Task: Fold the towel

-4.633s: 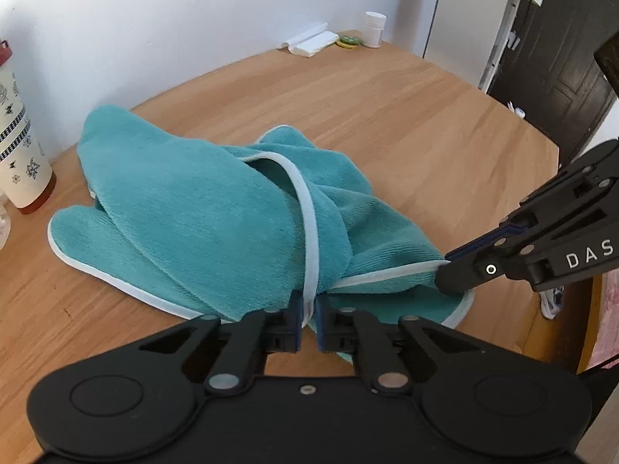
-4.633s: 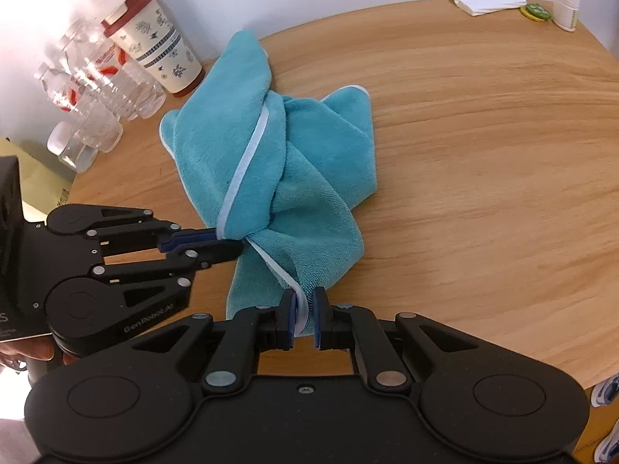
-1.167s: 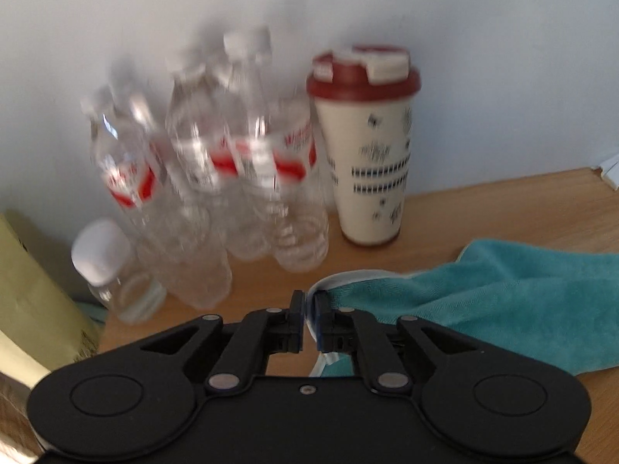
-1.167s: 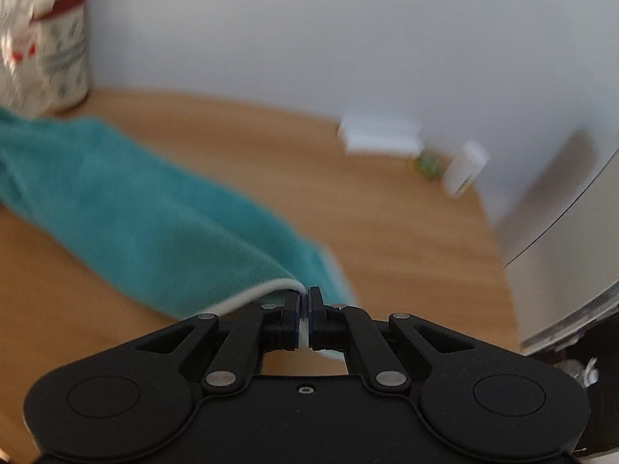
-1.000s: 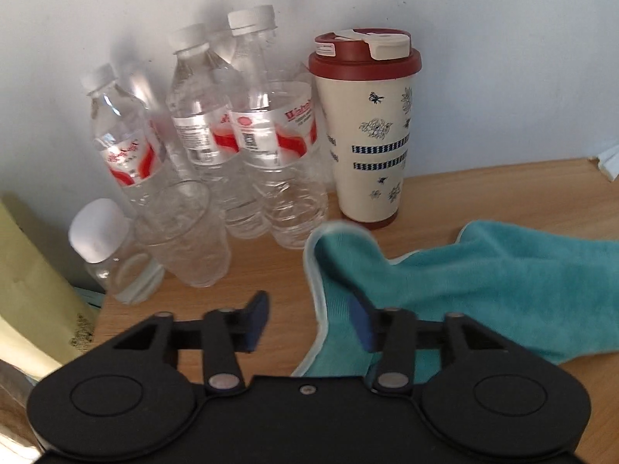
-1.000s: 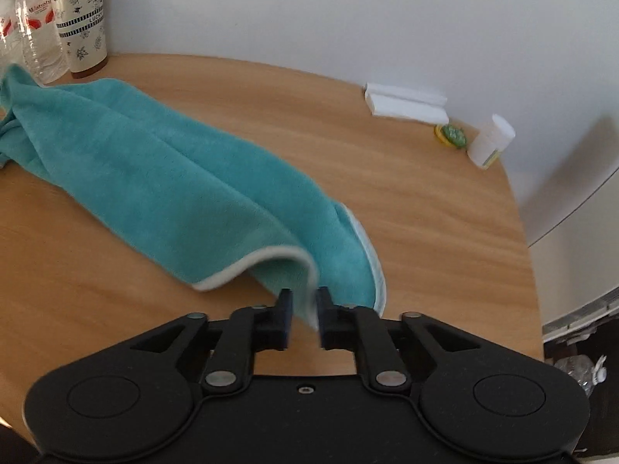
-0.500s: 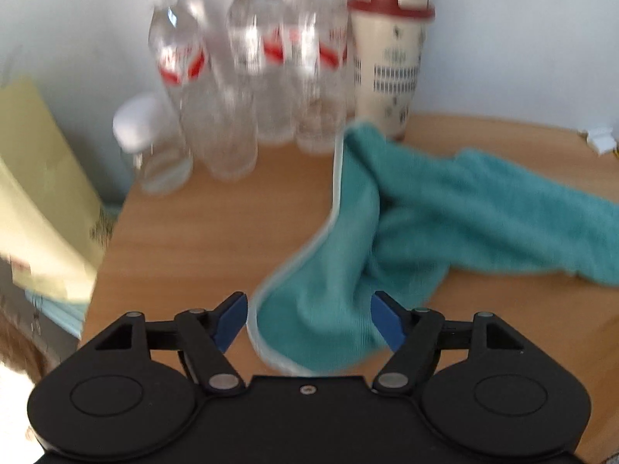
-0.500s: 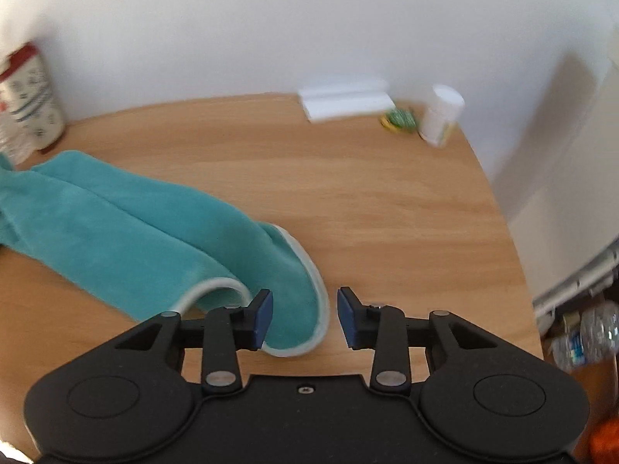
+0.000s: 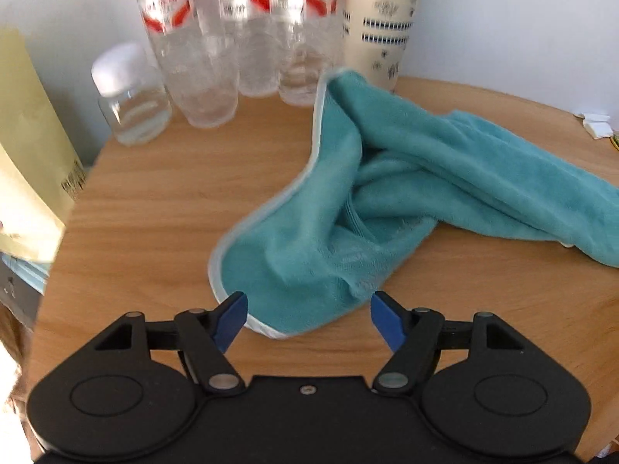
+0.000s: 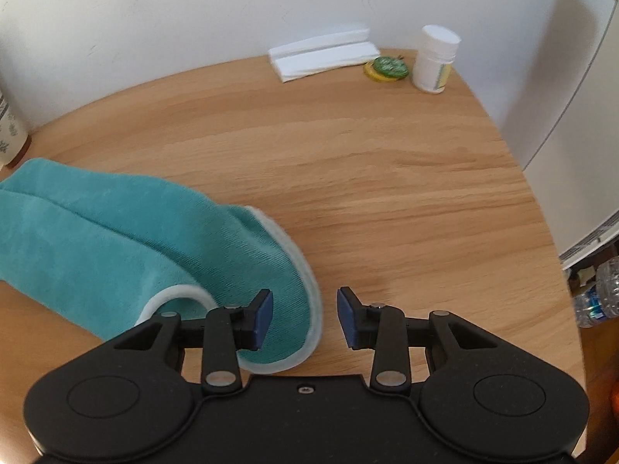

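A teal towel (image 9: 406,193) with a pale trim lies stretched out and rumpled across the round wooden table (image 9: 154,208). Its left end bunches in a heap just ahead of my left gripper (image 9: 307,315), which is open wide and holds nothing. In the right wrist view the towel's (image 10: 116,243) other end curls over near the table's front. My right gripper (image 10: 303,317) is open above that end, with the towel's trimmed edge under its left finger. Neither gripper grips the cloth.
Several clear water bottles (image 9: 232,31), a small jar (image 9: 131,96) and a red-lidded patterned cup (image 9: 381,19) stand against the wall behind the towel's left end. A yellow bag (image 9: 27,162) is at the left. White folded paper (image 10: 325,56), a green disc (image 10: 387,66) and a white pill bottle (image 10: 435,58) sit at the far right.
Both grippers held towel corners, drew the towel out lengthwise, then opened and let go. Since then both have pulled back a little, and the towel ends have settled on the table.
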The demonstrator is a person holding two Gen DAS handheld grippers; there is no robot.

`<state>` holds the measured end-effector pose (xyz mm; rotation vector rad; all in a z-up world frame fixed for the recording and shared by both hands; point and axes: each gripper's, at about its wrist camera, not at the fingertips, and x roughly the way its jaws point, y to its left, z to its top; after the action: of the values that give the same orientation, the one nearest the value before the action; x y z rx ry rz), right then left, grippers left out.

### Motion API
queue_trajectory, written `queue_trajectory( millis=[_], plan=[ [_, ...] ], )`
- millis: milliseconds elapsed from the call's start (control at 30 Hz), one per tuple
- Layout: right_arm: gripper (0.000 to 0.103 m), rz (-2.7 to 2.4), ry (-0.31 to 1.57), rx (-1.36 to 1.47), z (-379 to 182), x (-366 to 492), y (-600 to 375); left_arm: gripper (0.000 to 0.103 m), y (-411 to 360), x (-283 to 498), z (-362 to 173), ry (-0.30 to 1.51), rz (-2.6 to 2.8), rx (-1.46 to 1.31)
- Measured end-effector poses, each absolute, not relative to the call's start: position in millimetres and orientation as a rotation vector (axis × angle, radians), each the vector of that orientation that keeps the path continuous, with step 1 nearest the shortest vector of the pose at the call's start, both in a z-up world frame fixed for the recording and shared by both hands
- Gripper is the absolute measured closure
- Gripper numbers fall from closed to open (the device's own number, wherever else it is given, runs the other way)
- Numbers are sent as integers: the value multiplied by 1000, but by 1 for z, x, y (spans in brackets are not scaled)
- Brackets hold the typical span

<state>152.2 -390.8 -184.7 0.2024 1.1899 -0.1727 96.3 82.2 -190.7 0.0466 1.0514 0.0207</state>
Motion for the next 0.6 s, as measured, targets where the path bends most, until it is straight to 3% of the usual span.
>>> queue_trajectory(
  millis=[100,233,300,367,400,467,600],
  plan=[
    [64,-157,1220,175,-189,153,-385,33,78,99,-200,1061,21,82],
    [64,-148,1224,162,-188,152,-382,45,72,103,-205,1050,-8,103],
    [68,-149,1232,178,-187,154,-383,60,69,106,-204,1038,-24,108],
    [84,-137,1236,198,-186,155,-384,76,65,109,-204,1029,-43,120],
    [86,-137,1242,214,-186,156,-385,86,62,110,-204,1023,-53,131],
    [96,-151,1244,256,-184,156,-387,91,56,114,-204,1017,-65,156],
    [98,-195,1197,326,-175,152,-397,93,58,117,-199,996,-41,160]
  ],
)
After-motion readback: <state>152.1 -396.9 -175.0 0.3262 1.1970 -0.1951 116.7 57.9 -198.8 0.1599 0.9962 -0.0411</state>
